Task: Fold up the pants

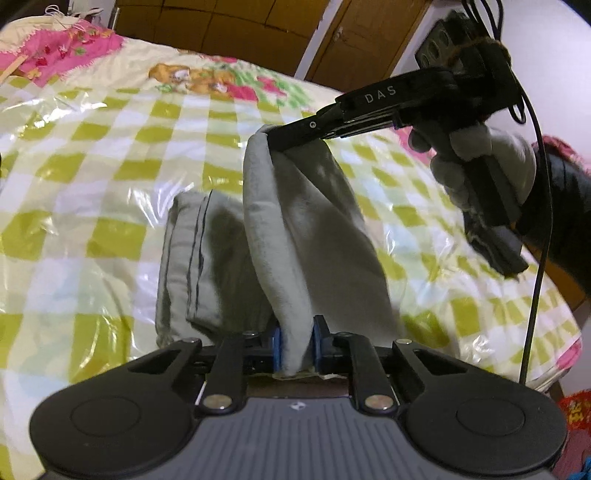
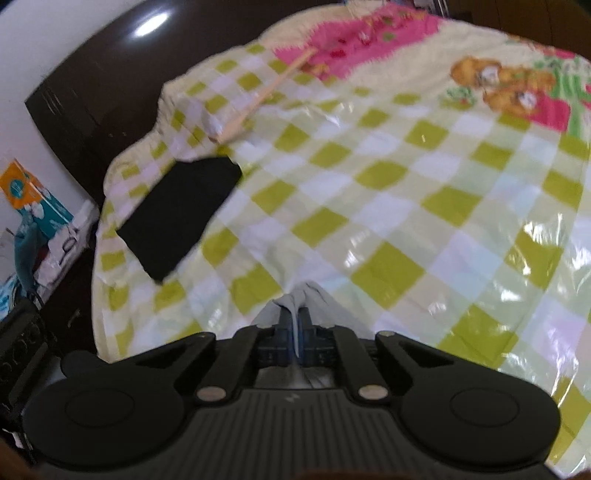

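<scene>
Grey pants (image 1: 314, 229) rise in a lifted fold from the bed, with the rest of them lying bunched on the cover at the left (image 1: 199, 258). My left gripper (image 1: 295, 343) is shut on the lower edge of the raised cloth. My right gripper (image 1: 275, 138), held by a gloved hand (image 1: 480, 166), pinches the top of the same fold. In the right wrist view, the right gripper (image 2: 294, 332) is shut on a peak of grey cloth (image 2: 317, 299); the rest of the pants is hidden below it.
The bed has a green-and-white checked cover (image 1: 110, 147) under shiny clear plastic. A black folded cloth (image 2: 181, 210) and a wooden stick (image 2: 266, 92) lie near its far left edge. Wooden cupboard doors (image 1: 229, 22) stand behind. A cable (image 1: 535, 277) hangs at the right.
</scene>
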The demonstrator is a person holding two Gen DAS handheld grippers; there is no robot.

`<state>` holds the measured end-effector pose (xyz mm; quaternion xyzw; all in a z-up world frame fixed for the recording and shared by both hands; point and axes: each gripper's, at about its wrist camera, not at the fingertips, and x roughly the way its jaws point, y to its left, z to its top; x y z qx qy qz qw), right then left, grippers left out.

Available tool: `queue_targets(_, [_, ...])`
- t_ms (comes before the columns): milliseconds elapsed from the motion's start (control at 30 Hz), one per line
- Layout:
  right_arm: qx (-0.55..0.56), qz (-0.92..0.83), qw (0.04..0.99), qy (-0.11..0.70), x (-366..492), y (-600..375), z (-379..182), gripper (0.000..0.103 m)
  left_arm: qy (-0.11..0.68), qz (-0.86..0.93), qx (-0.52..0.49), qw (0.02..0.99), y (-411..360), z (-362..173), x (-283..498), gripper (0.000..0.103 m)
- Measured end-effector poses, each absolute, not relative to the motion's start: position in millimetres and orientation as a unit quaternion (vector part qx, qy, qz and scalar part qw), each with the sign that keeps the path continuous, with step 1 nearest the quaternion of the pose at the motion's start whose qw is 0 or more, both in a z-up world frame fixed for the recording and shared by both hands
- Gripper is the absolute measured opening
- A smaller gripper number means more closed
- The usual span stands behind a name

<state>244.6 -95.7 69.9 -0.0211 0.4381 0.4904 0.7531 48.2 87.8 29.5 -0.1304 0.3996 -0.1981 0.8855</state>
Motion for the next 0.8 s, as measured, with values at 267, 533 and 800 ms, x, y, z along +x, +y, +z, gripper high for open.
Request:
queue_targets(267, [-0.003, 0.5, 0.762, 0.412, 254.9, -58.5, 73.6, 0.004, 0.385, -0.168, -0.178, 0.89, 116.8, 25.2, 51.4, 0.029])
queue_targets(533, [-0.032, 0.527, 0.728, 0.437, 240.0, 23.0, 2.7, 0.005, 0.424, -0.131, -0.192, 0.875, 130.0, -12.3, 45.4, 0.029])
queue_targets(800, [0.002, 0.502, 0.753, 0.425, 243.8, 22.5, -7.3, 0.004, 0.396, -0.132, -0.188, 0.889, 147.0, 3.9, 48.4, 0.029])
